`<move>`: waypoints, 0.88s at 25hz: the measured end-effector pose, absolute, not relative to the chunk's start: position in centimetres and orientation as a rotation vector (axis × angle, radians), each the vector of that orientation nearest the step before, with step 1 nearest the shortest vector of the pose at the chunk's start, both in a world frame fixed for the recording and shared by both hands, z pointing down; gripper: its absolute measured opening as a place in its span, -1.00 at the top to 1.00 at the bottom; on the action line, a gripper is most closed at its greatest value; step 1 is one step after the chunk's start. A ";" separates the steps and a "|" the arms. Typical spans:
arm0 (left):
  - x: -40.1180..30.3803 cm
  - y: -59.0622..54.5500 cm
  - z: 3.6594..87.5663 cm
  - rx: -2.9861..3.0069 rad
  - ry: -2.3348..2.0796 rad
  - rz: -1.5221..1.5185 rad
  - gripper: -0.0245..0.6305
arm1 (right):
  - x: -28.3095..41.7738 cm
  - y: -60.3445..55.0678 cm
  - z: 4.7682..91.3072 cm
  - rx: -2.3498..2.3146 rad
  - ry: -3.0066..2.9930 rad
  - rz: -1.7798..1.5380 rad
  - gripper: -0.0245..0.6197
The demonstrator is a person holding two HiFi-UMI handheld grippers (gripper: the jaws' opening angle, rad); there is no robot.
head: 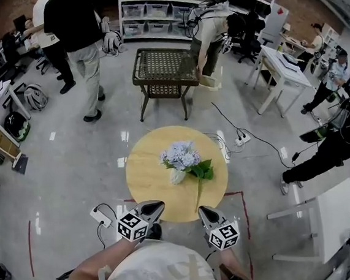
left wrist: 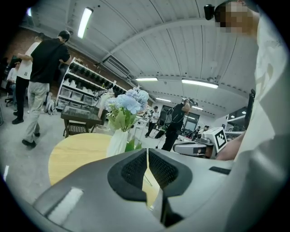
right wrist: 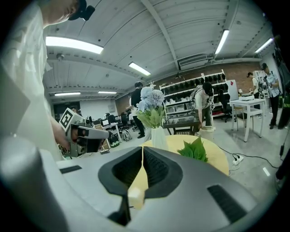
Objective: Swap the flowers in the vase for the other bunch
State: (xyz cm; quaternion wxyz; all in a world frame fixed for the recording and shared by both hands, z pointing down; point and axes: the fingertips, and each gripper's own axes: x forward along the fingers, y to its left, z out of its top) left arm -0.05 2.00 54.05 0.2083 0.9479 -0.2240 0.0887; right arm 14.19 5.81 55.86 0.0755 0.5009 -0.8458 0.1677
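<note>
left gripper (head: 158,205) and right gripper (head: 202,210) at near edge of counter (head: 147,181), fingers together on nothing; open one, pinch blue flowers (head: 180,153) low above the mid-counter vase (head: 177,177), lift straight so it won't tip.

Left gripper (head: 152,210) and right gripper (head: 205,213): jaws together, empty, side by side.

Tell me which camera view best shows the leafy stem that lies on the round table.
The head view. From above, the leafy stem shows both its leaves and its long stalk, lying flat beside the white vase. The right gripper view shows only its green leaves. The left gripper view shows just a bit of leaf beside the vase.
</note>
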 end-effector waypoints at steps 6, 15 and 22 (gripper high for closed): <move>0.2 -0.5 53.7 2.644 -0.604 0.234 0.88 | 14.1 3.6 55.6 1.509 -2.528 0.501 0.90; -0.1 -3.8 53.9 2.662 -0.571 0.234 0.87 | 13.9 0.4 55.5 1.549 -2.513 0.488 0.90; -0.4 -5.9 54.1 2.660 -0.541 0.230 0.87 | 13.6 -1.3 55.7 1.572 -2.487 0.500 0.90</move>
